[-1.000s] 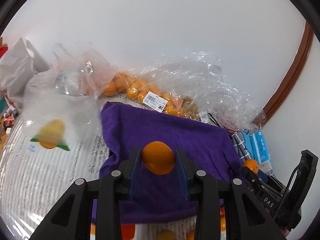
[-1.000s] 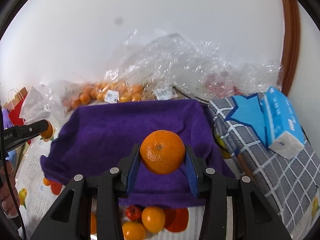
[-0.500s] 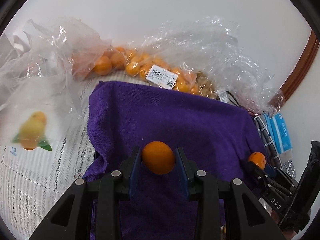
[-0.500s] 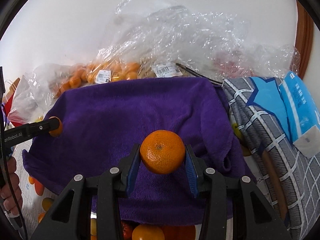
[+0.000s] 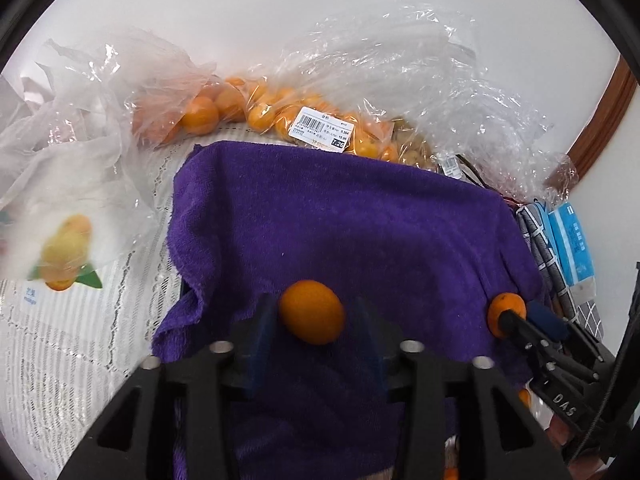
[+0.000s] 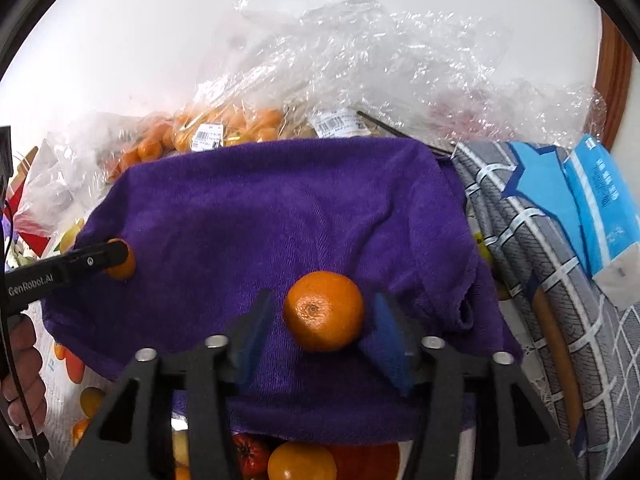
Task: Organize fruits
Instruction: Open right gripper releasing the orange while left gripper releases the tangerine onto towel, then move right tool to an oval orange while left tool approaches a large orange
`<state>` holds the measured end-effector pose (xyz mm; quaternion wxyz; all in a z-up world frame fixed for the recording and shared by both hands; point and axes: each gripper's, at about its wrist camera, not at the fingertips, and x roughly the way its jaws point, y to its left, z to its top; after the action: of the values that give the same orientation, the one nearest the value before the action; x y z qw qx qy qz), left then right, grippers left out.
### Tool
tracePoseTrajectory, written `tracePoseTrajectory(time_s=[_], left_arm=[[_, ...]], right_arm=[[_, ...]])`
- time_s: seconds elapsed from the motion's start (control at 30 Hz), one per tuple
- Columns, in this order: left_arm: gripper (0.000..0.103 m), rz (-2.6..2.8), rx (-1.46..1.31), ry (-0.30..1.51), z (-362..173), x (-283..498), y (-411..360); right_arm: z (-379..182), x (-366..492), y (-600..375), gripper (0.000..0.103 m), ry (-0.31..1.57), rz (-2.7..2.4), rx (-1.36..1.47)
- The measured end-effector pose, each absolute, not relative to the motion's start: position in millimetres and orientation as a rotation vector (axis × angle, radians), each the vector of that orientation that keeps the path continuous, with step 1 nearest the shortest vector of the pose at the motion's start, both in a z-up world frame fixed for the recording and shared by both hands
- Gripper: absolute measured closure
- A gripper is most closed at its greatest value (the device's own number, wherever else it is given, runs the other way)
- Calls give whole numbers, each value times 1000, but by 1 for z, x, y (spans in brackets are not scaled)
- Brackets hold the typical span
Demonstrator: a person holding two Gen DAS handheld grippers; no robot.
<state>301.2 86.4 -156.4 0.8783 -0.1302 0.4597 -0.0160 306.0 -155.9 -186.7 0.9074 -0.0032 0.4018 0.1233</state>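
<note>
A small orange [image 5: 312, 311] lies on the purple towel [image 5: 340, 220], between the spread fingers of my open left gripper [image 5: 314, 332]. A bigger orange [image 6: 323, 311] lies on the same towel [image 6: 280, 208], between the spread fingers of my open right gripper [image 6: 323, 330]. Neither set of pads touches its fruit. The right gripper [image 5: 516, 322] also shows at the right of the left wrist view. The left gripper [image 6: 116, 258] shows at the left of the right wrist view.
Clear plastic bags of small oranges [image 5: 280, 114] and crumpled plastic [image 6: 380, 64] lie behind the towel against the white wall. A grey checked cloth with blue tissue packs [image 6: 596, 200] lies to the right. A tablecloth printed with fruit [image 6: 300, 464] shows below the towel's front edge.
Both grippers moved forward and down over the towel, then opened. Each orange now rests on the towel between spread fingers.
</note>
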Motion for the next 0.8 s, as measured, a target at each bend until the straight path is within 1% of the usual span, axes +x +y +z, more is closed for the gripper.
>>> tracePoseTrajectory(time_s=[0.03,0.23,0.47,0.57,0.67,0.8], left_arm=[[52,-34,-274,949,-152,297,87],[51,-36,-258,888,-120,267,86],[52,-36,-192,781,-81,209,77],[53,-62,-208,753,-72,184,74],[53,-87,-233,739,-66,160,73],[53,-93,-224,711,-60,132,67]], right_arm=[[-182,303,-157,44,822,251,-2],[-151,273,-165,43,760,220,35],[-117,209,-171,42,673,210,-6],[-109,180,-175,42,649,186,-27],[-108,152,-182,38,623,167,-33],[-109,126,-191,38,658,194,-17]])
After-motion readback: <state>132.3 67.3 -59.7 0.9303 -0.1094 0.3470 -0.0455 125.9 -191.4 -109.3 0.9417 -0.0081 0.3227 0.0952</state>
